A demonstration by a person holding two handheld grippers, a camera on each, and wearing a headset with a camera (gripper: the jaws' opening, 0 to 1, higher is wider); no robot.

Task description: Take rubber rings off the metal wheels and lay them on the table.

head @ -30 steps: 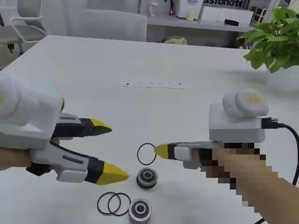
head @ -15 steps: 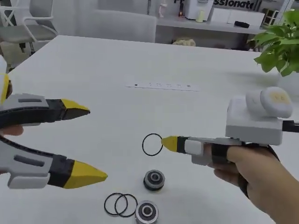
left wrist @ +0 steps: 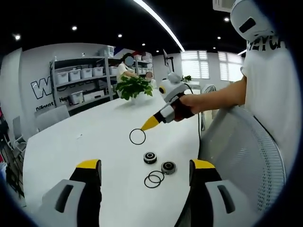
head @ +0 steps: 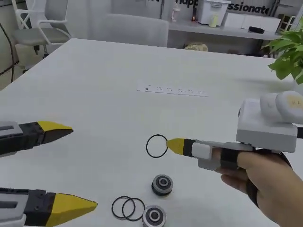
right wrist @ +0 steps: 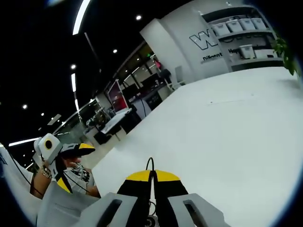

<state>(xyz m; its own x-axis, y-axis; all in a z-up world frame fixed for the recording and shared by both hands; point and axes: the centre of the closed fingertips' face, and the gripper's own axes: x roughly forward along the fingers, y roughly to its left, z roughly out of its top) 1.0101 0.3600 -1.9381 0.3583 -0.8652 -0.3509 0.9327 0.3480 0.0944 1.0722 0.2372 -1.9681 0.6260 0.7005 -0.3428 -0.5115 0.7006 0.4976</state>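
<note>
My right gripper [head: 171,145] is shut on a thin black rubber ring [head: 156,145], held out ahead of its yellow tips above the white table [head: 109,71]. In the right gripper view the jaws [right wrist: 151,176] are pressed together with the ring [right wrist: 150,164] seen edge-on. Two metal wheels [head: 163,184] [head: 154,216] stand on the table just below it. Two loose rings [head: 129,207] lie overlapping to their left. My left gripper [head: 71,168] is open at the left, apart from everything. The left gripper view shows the held ring [left wrist: 137,136], the wheels [left wrist: 150,157] and the loose rings [left wrist: 154,179].
A flush socket strip [head: 173,90] sits mid-table. A green plant [head: 289,59] stands at the far right edge. Chairs [head: 137,28] and a shelf line the far side. A cable runs from the right gripper.
The left gripper has drawn back to the left, away from the wheels, with its jaws wider apart. The right gripper has carried the ring a little farther from the wheels.
</note>
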